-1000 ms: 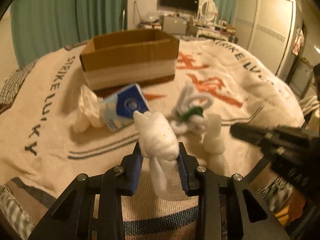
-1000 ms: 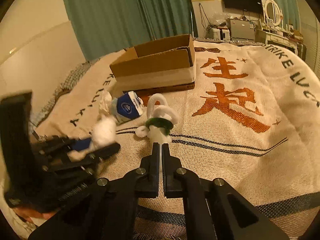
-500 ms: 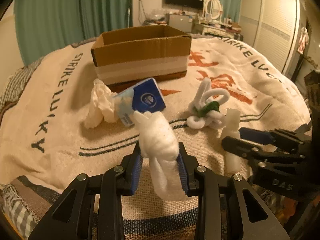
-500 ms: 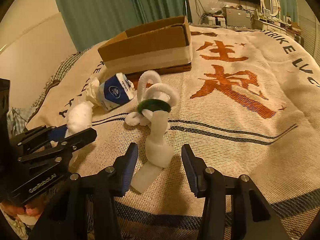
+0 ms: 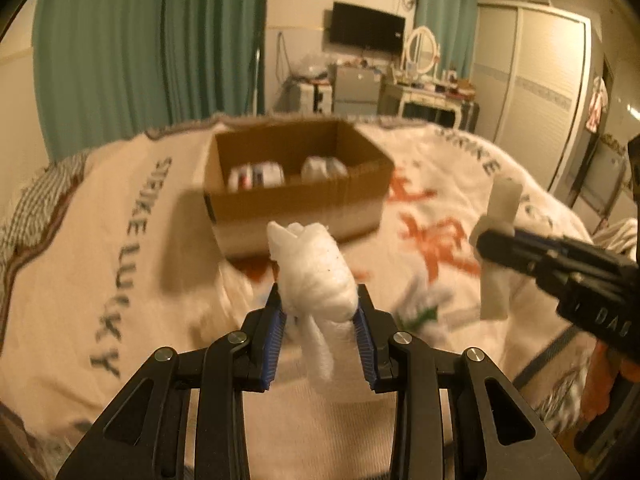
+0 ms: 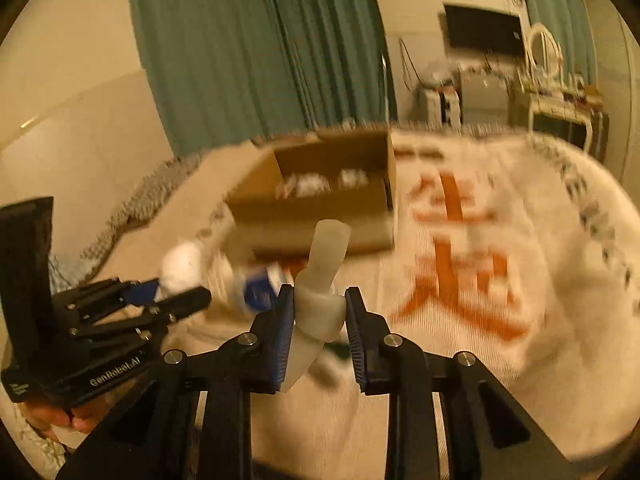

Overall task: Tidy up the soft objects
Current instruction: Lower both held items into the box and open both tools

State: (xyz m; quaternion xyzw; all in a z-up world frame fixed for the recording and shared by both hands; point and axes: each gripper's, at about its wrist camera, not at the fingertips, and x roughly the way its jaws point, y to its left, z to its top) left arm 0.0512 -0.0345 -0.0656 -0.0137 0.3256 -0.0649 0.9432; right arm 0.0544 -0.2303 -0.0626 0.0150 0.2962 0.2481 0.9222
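Left wrist: left gripper [image 5: 320, 304] clamps cotton wad [image 5: 316, 268]; right gripper [image 6: 320, 312] closing on foam strip [image 6: 320, 280]. Clear box [image 5: 296, 204] rim before releasing.

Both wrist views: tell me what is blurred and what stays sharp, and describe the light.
Left wrist view: the cotton wad in the left gripper is sharp, the cardboard box and blanket smeared. Right wrist view: the foam piece between the right gripper's closing jaws is fairly crisp, the blanket's orange print streaked. Both: warm, dim yellow light, fisheye bending at the edges.
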